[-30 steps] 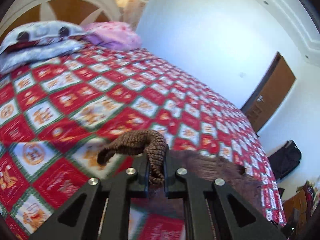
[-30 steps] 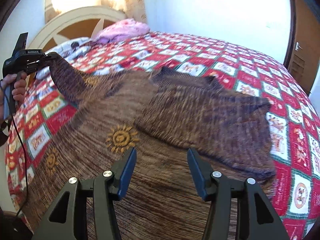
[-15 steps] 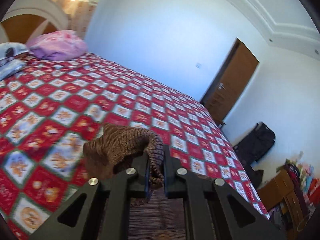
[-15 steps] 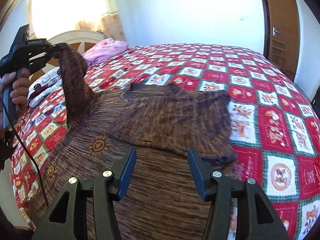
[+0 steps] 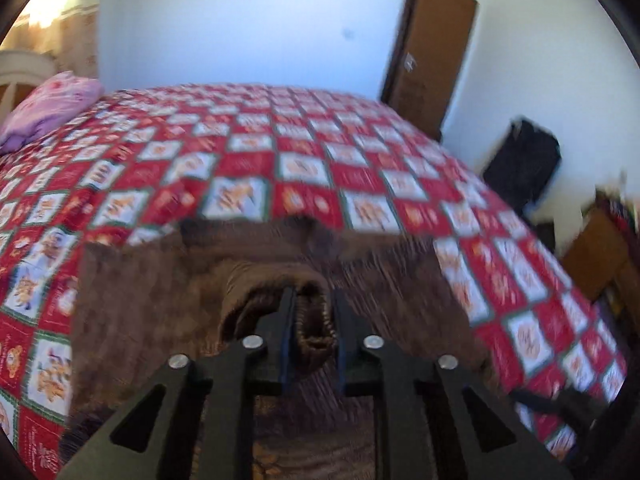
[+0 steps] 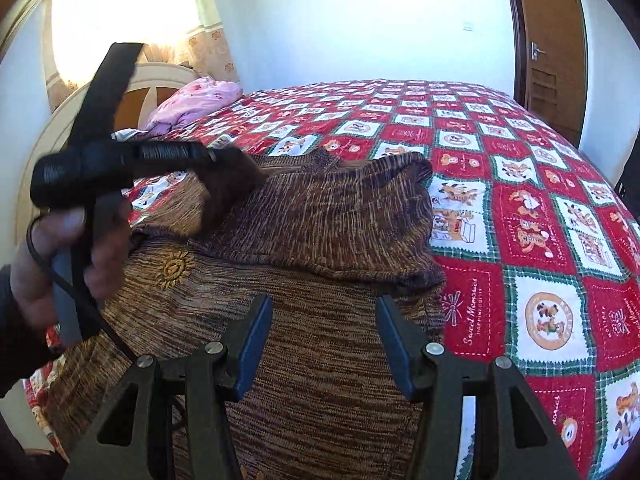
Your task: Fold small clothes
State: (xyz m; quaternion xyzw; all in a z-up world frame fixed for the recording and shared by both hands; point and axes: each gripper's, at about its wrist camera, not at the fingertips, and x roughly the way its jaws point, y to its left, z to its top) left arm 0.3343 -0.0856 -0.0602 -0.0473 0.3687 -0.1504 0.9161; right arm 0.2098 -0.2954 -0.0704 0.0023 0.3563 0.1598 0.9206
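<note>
A brown knitted sweater (image 6: 328,240) lies spread across the near part of a bed covered by a red-and-white checked quilt (image 6: 540,240), with its right sleeve folded in over the chest. The left gripper (image 5: 313,320), seen in its own blurred wrist view, has a bunched sleeve cuff (image 5: 314,330) between its fingers, which are opening; a narrow gap shows on either side of the knit, so the pads no longer appear to press it. In the right wrist view the same tool hangs over the left side of the sweater, gripped by a person's hand (image 6: 68,256), a cable (image 6: 100,320) trailing below it and the sleeve drooping from its tip onto the garment.

The right gripper (image 6: 324,332) hovers over the near body of the sweater with its fingers (image 6: 256,340) parted about halfway and nothing between them; the brown knit shows through the gap below. An embroidered yellow sun (image 6: 174,268) sits on the sweater's left front.

At the far left of the bed a pink pillow (image 6: 196,100) rests against a cream headboard (image 6: 160,76), beneath a bright curtained window (image 6: 120,16). A brown wooden door (image 6: 556,40) stands at the far right of the room. The left wrist view also picks up a dark bag (image 5: 520,164) against the right-hand wall, beyond the bed's edge.
</note>
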